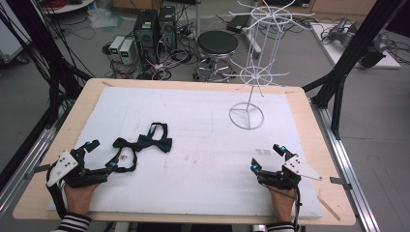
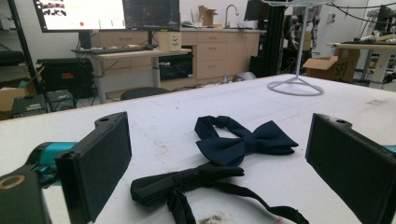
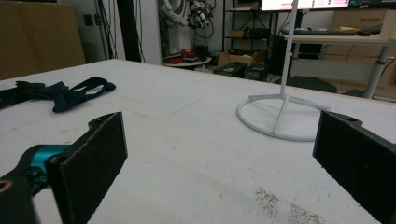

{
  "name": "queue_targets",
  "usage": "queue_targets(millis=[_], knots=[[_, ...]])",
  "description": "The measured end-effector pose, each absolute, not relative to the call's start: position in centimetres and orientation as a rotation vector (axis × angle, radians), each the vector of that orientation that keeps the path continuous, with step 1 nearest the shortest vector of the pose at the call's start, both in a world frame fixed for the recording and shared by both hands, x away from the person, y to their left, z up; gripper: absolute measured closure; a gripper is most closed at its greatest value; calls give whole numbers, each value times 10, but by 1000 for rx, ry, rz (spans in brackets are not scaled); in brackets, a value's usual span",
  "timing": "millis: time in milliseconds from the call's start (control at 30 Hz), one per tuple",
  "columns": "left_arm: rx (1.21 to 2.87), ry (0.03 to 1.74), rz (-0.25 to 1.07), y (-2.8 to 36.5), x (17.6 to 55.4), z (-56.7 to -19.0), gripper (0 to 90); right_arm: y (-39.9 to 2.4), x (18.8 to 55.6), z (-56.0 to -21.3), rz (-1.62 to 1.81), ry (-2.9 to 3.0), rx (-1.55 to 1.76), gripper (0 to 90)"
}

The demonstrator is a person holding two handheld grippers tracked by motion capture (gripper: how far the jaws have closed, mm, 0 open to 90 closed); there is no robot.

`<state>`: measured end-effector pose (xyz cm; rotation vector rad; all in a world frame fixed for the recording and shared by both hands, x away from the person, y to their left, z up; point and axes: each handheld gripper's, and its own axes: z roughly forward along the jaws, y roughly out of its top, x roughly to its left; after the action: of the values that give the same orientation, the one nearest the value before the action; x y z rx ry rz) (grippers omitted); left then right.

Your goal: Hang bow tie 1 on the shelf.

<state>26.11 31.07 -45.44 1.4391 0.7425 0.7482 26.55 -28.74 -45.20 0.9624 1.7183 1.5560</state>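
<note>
Two bow ties lie at the left of the white mat. A black bow tie (image 1: 124,151) with its strap is nearest my left gripper (image 1: 102,154), and a navy bow tie (image 1: 155,142) lies just beyond it. The left gripper is open and rests on the mat. In the left gripper view the black bow tie (image 2: 187,181) and the navy bow tie (image 2: 245,142) lie ahead between the jaws of that gripper (image 2: 224,156), untouched. My right gripper (image 1: 266,155) is open at the front right with nothing between its jaws. In the right gripper view it (image 3: 219,149) faces bare mat.
A white wire display stand (image 1: 246,116) rises at the back right of the mat, and its ring base (image 3: 280,122) is ahead of the right gripper. The wooden table (image 1: 316,145) frames the mat. Behind it are a stool (image 1: 217,43), computers (image 1: 154,26) and black frame posts (image 1: 348,63).
</note>
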Motion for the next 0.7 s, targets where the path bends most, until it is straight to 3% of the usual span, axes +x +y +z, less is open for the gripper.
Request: queue_targets(millis=[700], knots=[[1450,729,715,312,263,-454,17,-287,266,-452,1554,1718,967,22]])
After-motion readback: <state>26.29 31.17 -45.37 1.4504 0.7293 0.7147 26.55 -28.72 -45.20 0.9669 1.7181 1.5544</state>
